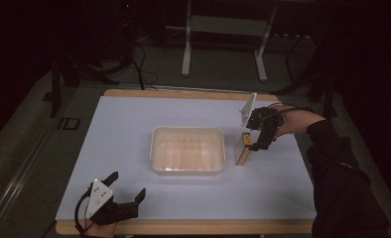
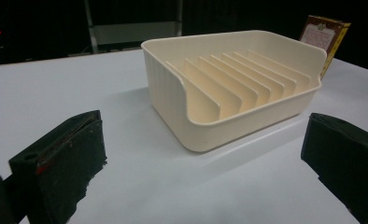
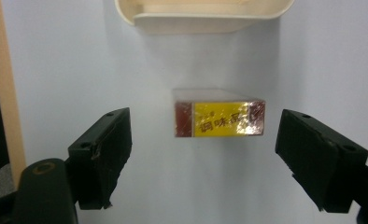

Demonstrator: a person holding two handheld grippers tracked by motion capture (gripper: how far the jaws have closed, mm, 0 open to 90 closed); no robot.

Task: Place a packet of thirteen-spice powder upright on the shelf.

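Jaws of the right gripper (image 1: 257,145) stand spread wide, one to either side of a small box (image 1: 243,148), touching nothing; in the right gripper view the box (image 3: 219,119) lies between them with clear gaps on both sides. The left gripper (image 1: 127,188) rests at about 7 o'clock on the worktop (image 1: 134,124), jaws also spread and empty, aimed toward the tray (image 2: 247,88).

The box stands on edge, its yellow face with dark red ends wrapped in glossy film and printed with characters. It sits just beside the tray (image 1: 187,150), at the tray's 3 o'clock, with a narrow strip of worktop between them. The cream tray has upright ribs inside and a lowered lip on one side.

Bare white worktop spreads out around the tray toward 9, 12 and 6 o'clock; a wooden edge borders it.
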